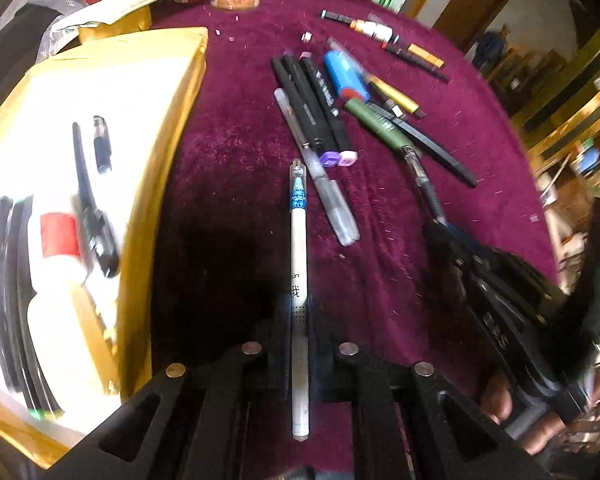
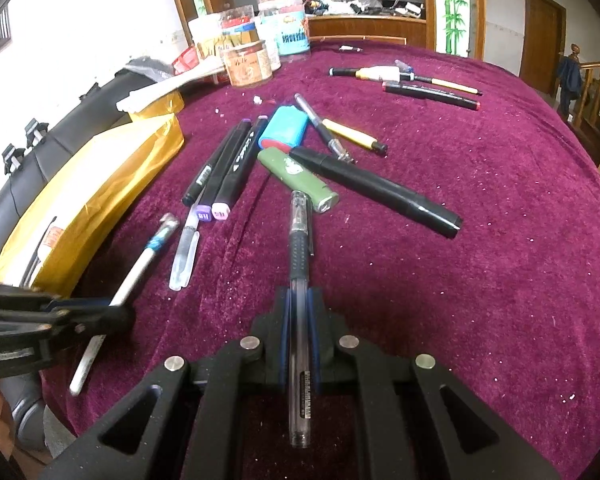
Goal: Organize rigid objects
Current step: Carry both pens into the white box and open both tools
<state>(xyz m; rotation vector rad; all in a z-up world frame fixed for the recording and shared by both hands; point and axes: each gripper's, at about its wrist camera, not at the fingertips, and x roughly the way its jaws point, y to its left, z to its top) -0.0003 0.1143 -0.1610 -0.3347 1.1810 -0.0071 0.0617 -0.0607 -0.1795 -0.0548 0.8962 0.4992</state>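
My left gripper (image 1: 299, 320) is shut on a white pen with a blue glitter band (image 1: 299, 240), held lengthwise above the purple cloth, just right of the yellow box (image 1: 172, 120). Inside the box lie dark pens (image 1: 88, 184) and a white bottle with a red band (image 1: 58, 240). My right gripper (image 2: 299, 300) is shut on a clear pen with a black grip (image 2: 299, 236), its tip close to the green marker (image 2: 300, 180). The right wrist view shows the left gripper (image 2: 112, 312) at the lower left with the white pen (image 2: 140, 268).
A loose pile lies mid-table: black markers with purple and pink ends (image 2: 224, 168), a blue case (image 2: 284, 128), a thick black marker (image 2: 380, 192), a yellow pen (image 2: 352, 136), a clear cap (image 2: 186, 256). More pens (image 2: 420, 84) and jars (image 2: 248, 64) stand at the back.
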